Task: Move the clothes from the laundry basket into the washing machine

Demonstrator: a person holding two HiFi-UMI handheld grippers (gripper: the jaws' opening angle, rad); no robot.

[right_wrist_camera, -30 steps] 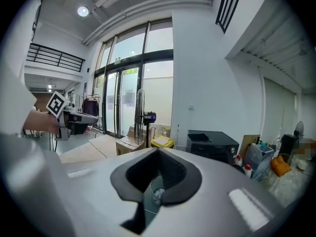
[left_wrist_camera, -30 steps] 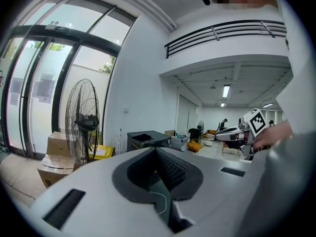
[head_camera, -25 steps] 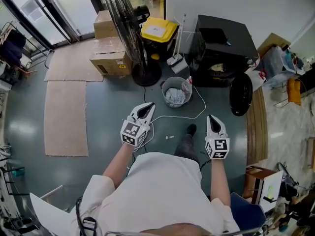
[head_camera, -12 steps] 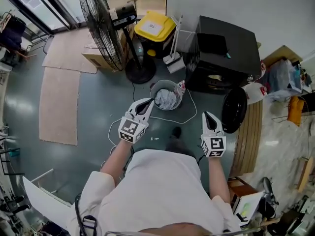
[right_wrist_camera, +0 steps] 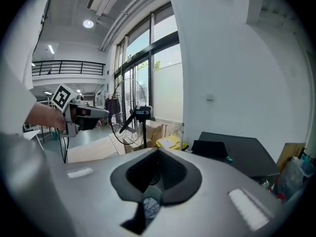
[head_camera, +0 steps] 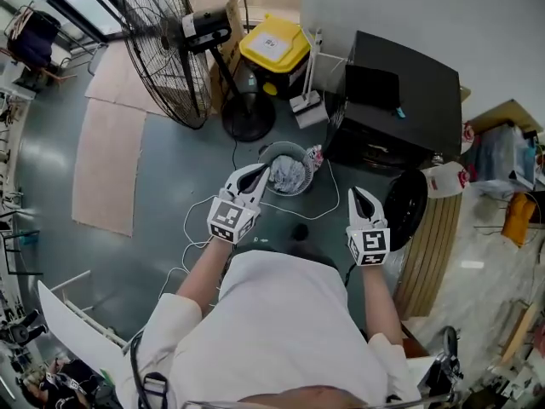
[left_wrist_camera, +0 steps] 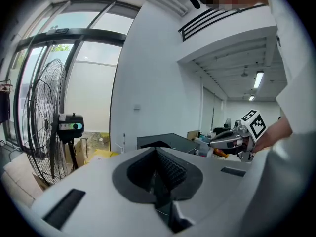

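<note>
Left claw has come up beside the laundry basket

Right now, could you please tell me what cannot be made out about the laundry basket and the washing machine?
- Drum of the black washing machine: in the head view, it is hidden under the machine's own top.
- Pale clothes in the round grey laundry basket: in the head view, they are too small to count.
- The same basket: in the left gripper view, it is hidden behind the left gripper's grey body.

Grey-green floor with tan mats — white wall, big pedestal fan, tall daylit windows
</note>
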